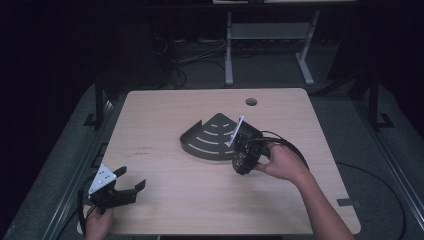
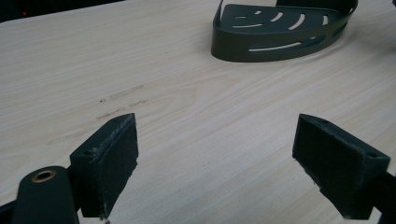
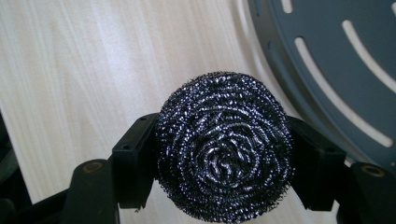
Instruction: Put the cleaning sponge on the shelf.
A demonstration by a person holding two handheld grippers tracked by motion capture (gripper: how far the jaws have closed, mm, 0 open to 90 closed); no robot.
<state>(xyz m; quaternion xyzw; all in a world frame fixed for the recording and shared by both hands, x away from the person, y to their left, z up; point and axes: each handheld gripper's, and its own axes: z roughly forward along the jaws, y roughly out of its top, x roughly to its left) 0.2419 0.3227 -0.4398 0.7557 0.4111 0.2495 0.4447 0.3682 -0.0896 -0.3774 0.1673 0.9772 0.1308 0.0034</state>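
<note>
Scourer [image 3: 224, 149], one round steel coil, is pinched in the right gripper [image 1: 245, 159] beside one slotted tray [image 1: 212, 137]; left gripper [image 1: 117, 187] gapes.

You have the table [image 1: 165, 210] before you with a slotted corner tray [image 1: 212, 137] near its middle, a little toward 1 o'clock. Your right gripper [image 1: 243, 162] sits just at the tray's 4 o'clock edge, and the wire scouring ball [image 3: 224, 149] sits between its jaws, over the tabletop beside the tray's rim. Your left gripper [image 1: 131, 180] is well apart at the table's 8 o'clock corner, pointing toward the tray.
</note>
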